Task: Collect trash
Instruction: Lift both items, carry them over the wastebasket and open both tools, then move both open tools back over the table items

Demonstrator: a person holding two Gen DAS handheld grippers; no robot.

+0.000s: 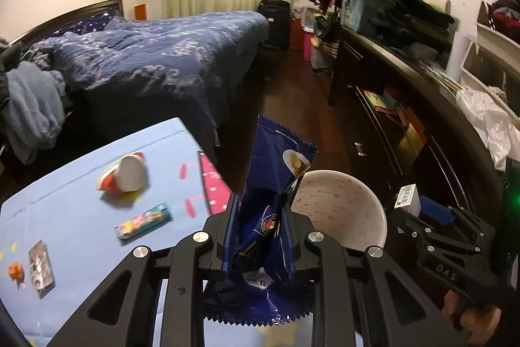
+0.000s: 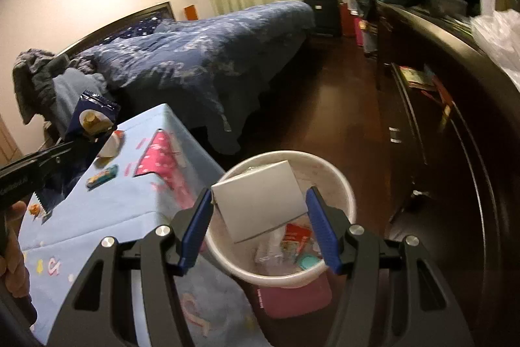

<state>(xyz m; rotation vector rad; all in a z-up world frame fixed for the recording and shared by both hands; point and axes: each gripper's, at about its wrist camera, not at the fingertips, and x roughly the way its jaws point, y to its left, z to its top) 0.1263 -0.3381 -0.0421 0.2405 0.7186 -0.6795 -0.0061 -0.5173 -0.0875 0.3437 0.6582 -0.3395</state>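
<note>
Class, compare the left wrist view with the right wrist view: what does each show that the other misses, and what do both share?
Left wrist only: the left tool shut on the blue wrapper, and a grey packet on the table. Right wrist only: the bin's contents, with a white box between the right tool's open fingers. Both: the table, bin, tipped cup, candy bar and bed.

We see the white bin [image 2: 347, 184] just beside the surface [image 2: 97, 217] edge, its mouth half covered by a grey box [image 2: 263, 204] (between the right tongs [image 2: 260, 217]). Right of the bin, a dark dresser [image 2: 455, 152] walls the floor strip.
</note>
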